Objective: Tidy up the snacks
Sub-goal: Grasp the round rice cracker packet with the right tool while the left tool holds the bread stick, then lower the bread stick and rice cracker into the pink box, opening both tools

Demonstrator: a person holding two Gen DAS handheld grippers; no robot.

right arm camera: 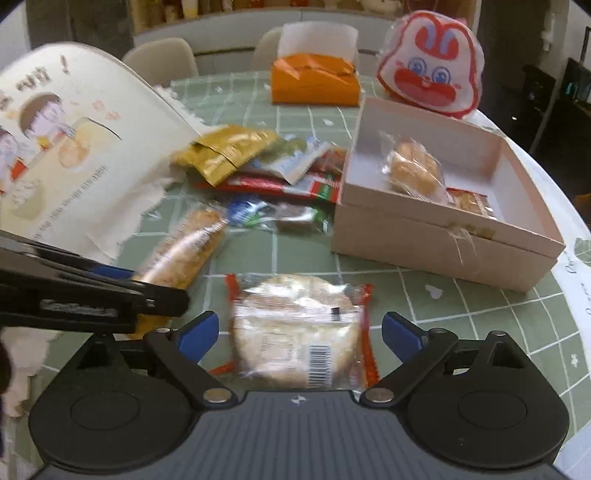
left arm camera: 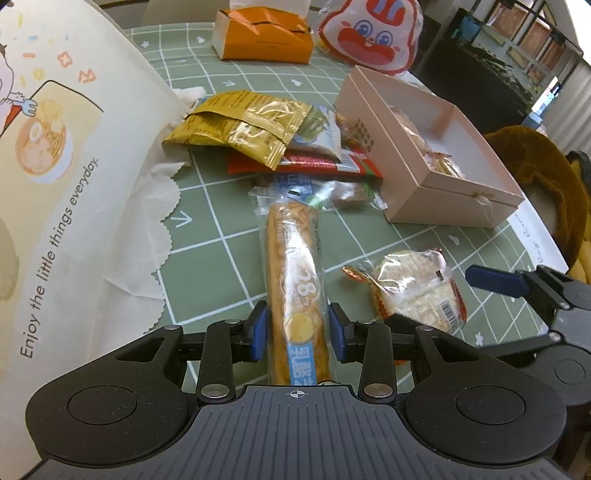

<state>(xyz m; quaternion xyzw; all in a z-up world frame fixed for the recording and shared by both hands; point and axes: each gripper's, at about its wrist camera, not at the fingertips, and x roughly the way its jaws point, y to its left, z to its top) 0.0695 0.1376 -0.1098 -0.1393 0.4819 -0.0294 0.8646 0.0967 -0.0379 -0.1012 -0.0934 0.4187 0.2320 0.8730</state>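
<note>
Left gripper (left arm camera: 297, 328) first, seen from its own camera: blue pads (left arm camera: 259, 328) closed in on both sides of a long bread stick in a clear wrapper (left arm camera: 295, 280), which lies lengthwise on the green grid tablecloth (left arm camera: 221, 240) and points away toward the snack pile. Printed on that wrapper is "28%", with a blue band of characters too small to read. Up ahead, a gold packet (left arm camera: 243, 125) tops a heap of red and blue-white packets. Toward the right edge of the tabletop sits an open pink box (left arm camera: 436, 188) with wrapped snacks inside. A cream bag (left arm camera: 66, 177) along the left edge reads "Enjoy the little things everyday." At the far edge stand an orange tissue box (left arm camera: 266, 37) and a red-and-white cartoon-face pouch (left arm camera: 369, 33), with dark shelving in the room beyond. Over to the right wrist view, a little blurred: right gripper (right arm camera: 299, 330) spread wide, fingers either side of a round rice cracker in a red-edged clear wrapper (right arm camera: 299, 328) with a barcode, and neither pad touching it. The cracker lies flat near the tabletop's near edge, just in front of the pink box. Pale chairs (right arm camera: 159, 59) stand behind the far edge.
</note>
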